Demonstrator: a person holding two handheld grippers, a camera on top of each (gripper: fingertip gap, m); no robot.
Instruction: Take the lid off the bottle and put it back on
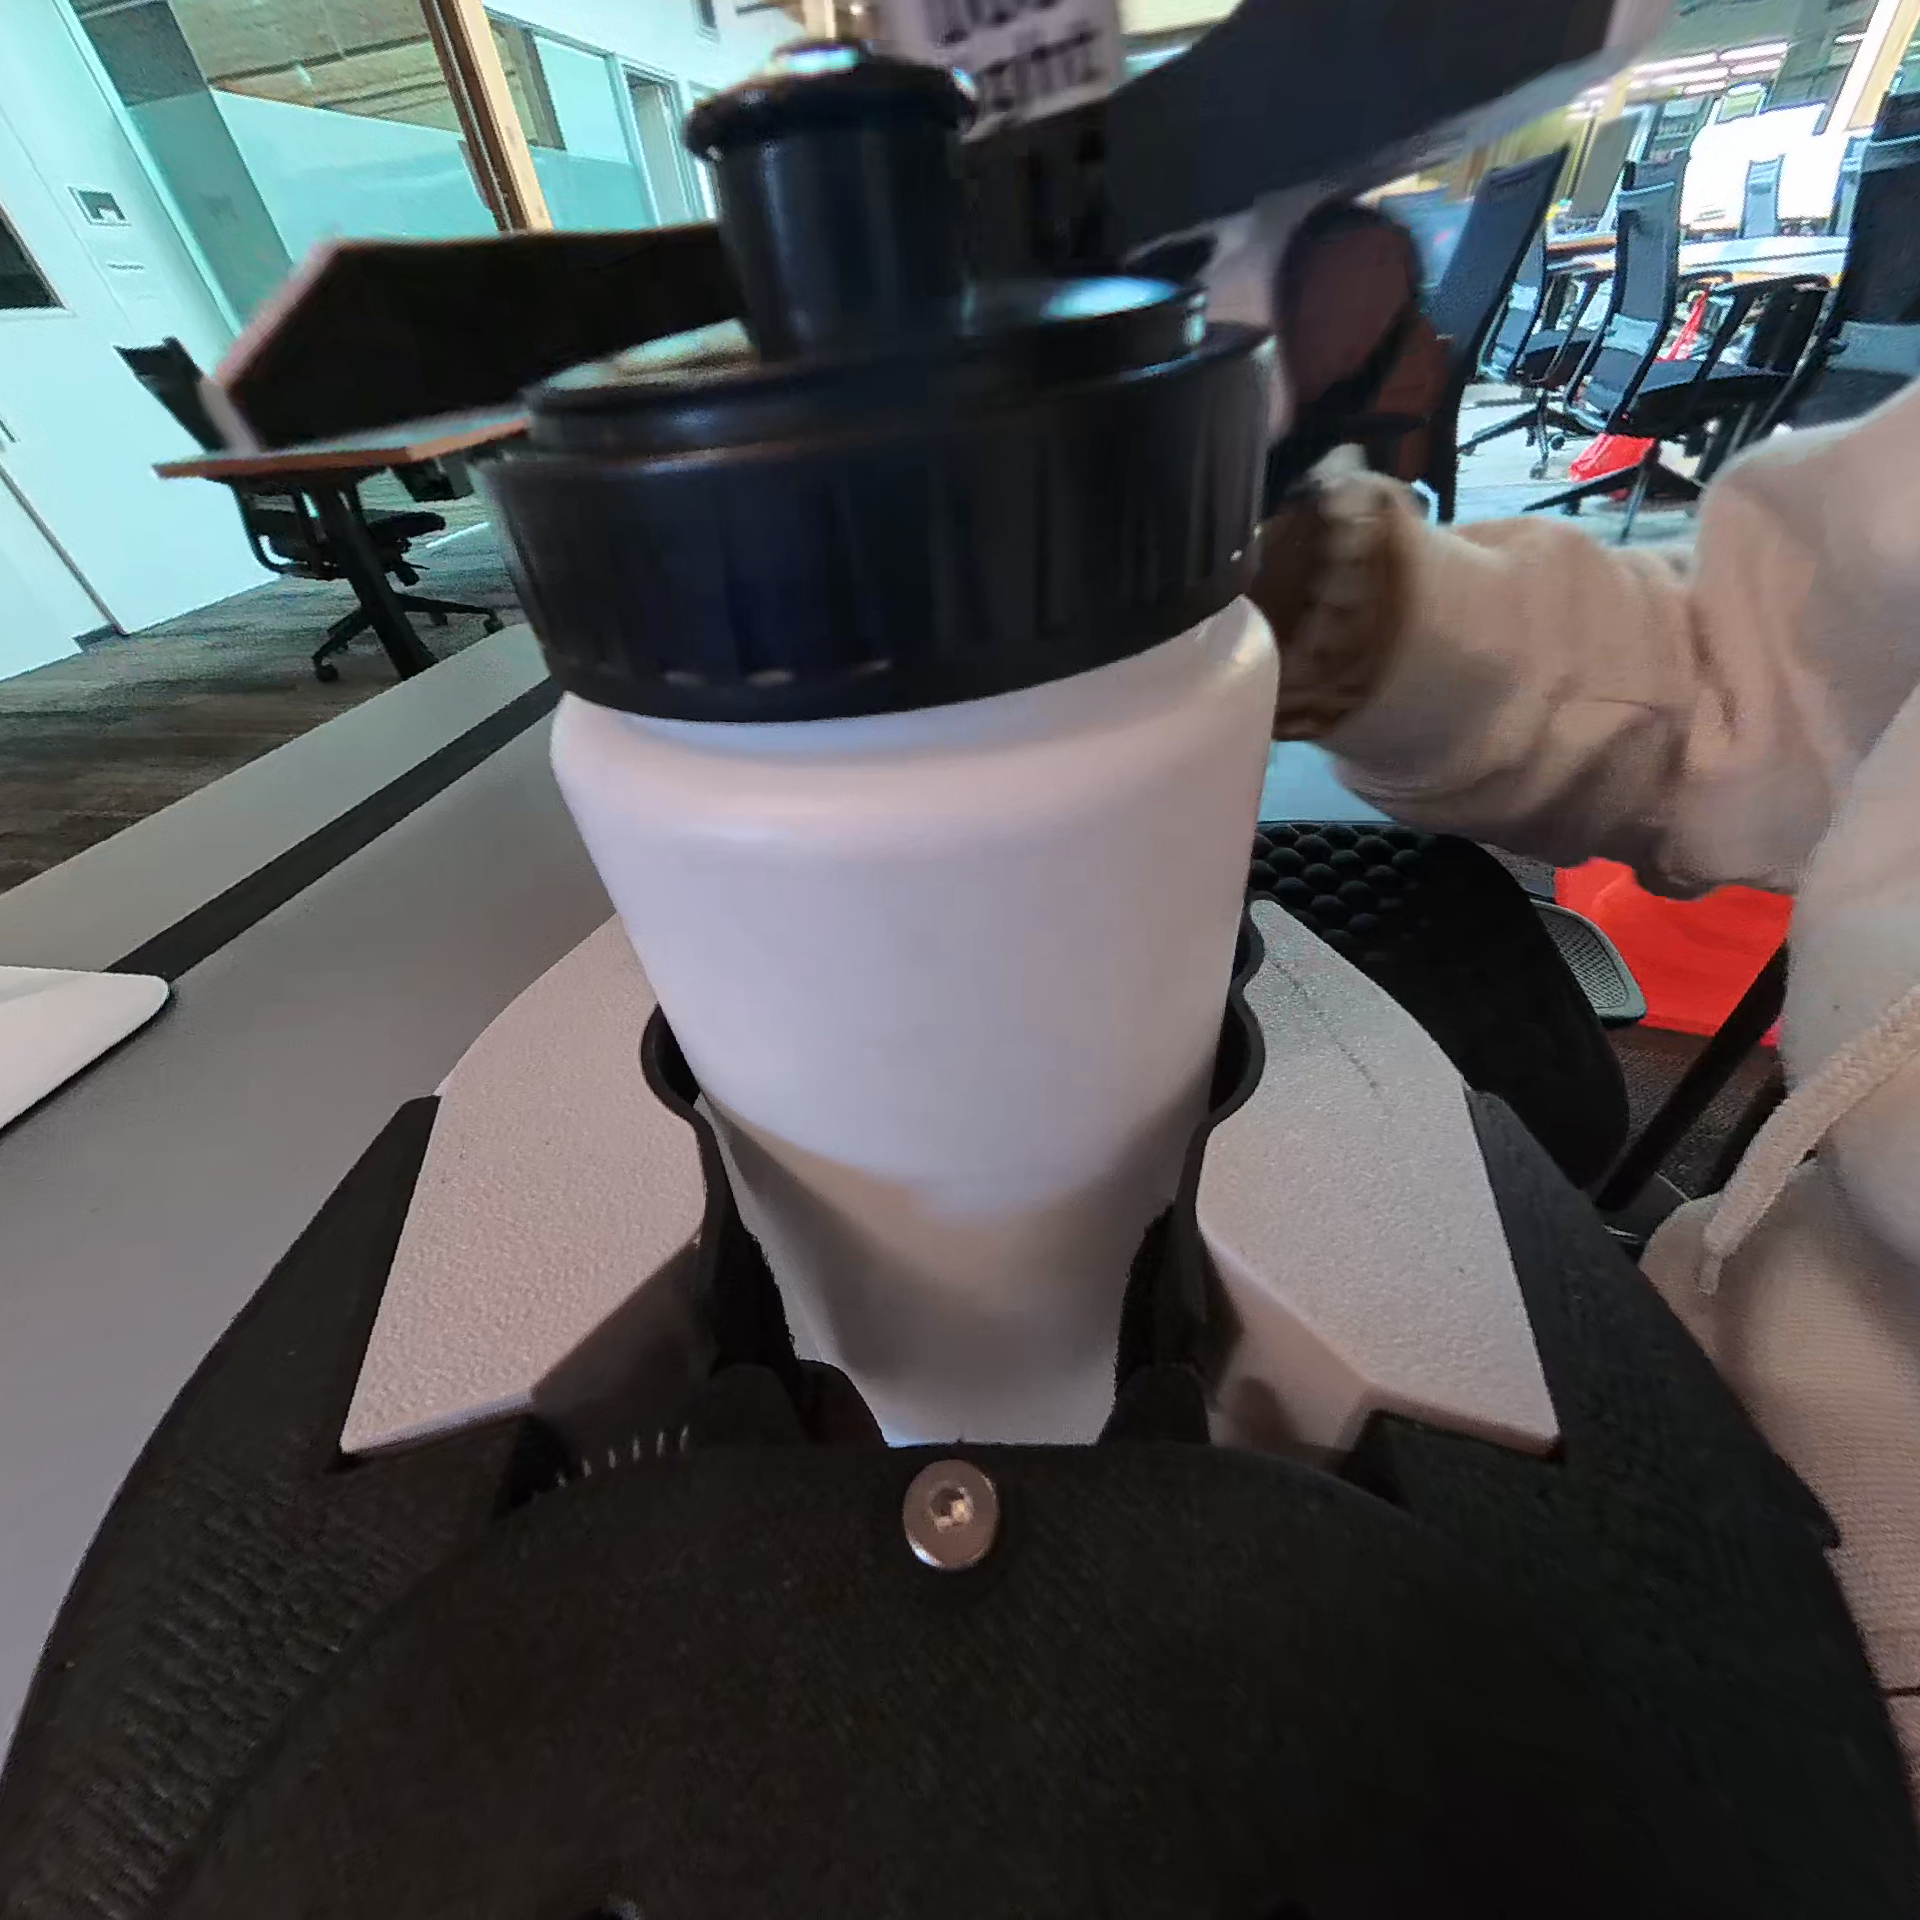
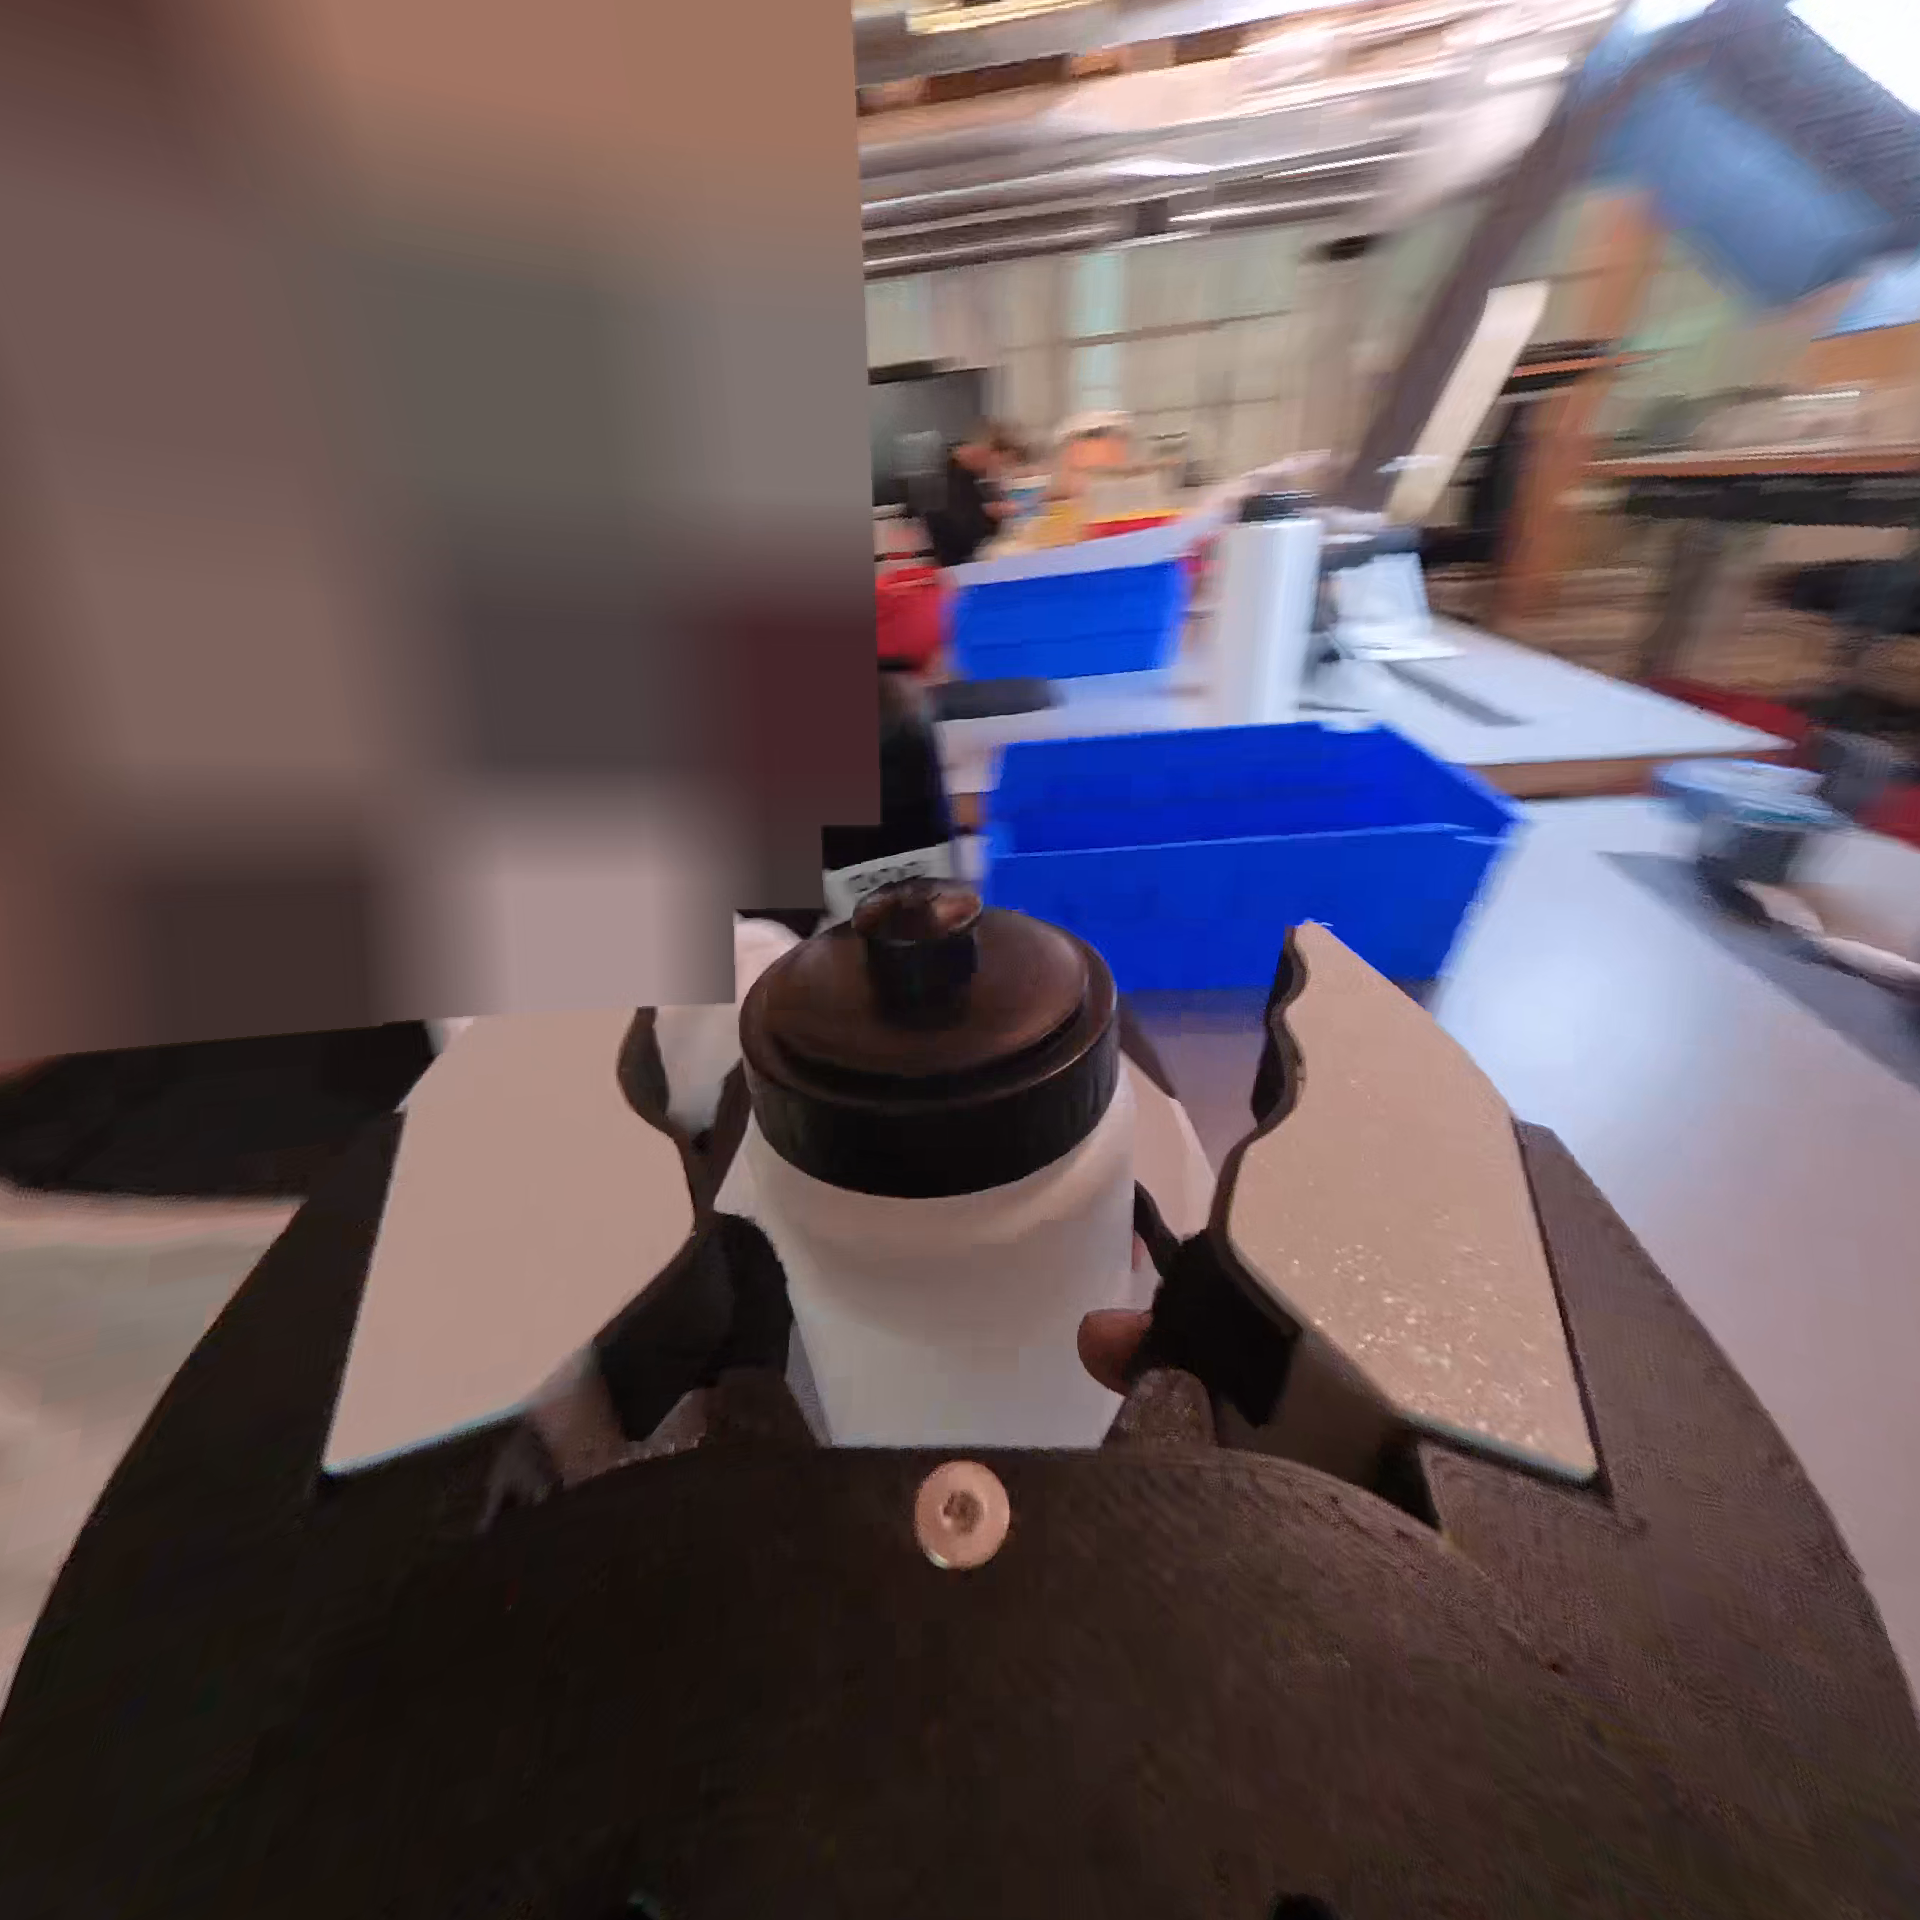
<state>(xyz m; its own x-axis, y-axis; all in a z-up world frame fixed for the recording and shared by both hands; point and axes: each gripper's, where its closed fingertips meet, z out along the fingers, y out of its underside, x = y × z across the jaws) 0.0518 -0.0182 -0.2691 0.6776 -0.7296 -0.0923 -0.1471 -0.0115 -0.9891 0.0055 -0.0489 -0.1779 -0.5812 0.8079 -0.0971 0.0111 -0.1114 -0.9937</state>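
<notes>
Left wrist view: my left gripper [image 1: 951, 1195] has its jaws closed around the lower body of a white bottle [image 1: 925, 935], which stands upright between them. A black ribbed lid [image 1: 883, 540] with a pull spout sits on the bottle's neck. Above and behind the lid I see parts of my right gripper [image 1: 1299, 135], blurred, and a cream sleeve [image 1: 1621, 707] reaching in from the right. A grey desk [image 1: 270, 935] lies to the left, with office chairs [image 1: 343, 520] farther back.

Right wrist view: my right gripper [image 2: 951, 1039] has its jaws spread wide, one on each side of the lid [image 2: 930, 1070], apart from it and holding nothing. The bottle [image 2: 945, 1309] is lower down between them, gripped by the dark jaws of my left gripper [image 2: 935, 1340]. A blue bin [image 2: 1236, 862] stands on the desk [image 2: 1662, 1091] beyond.
</notes>
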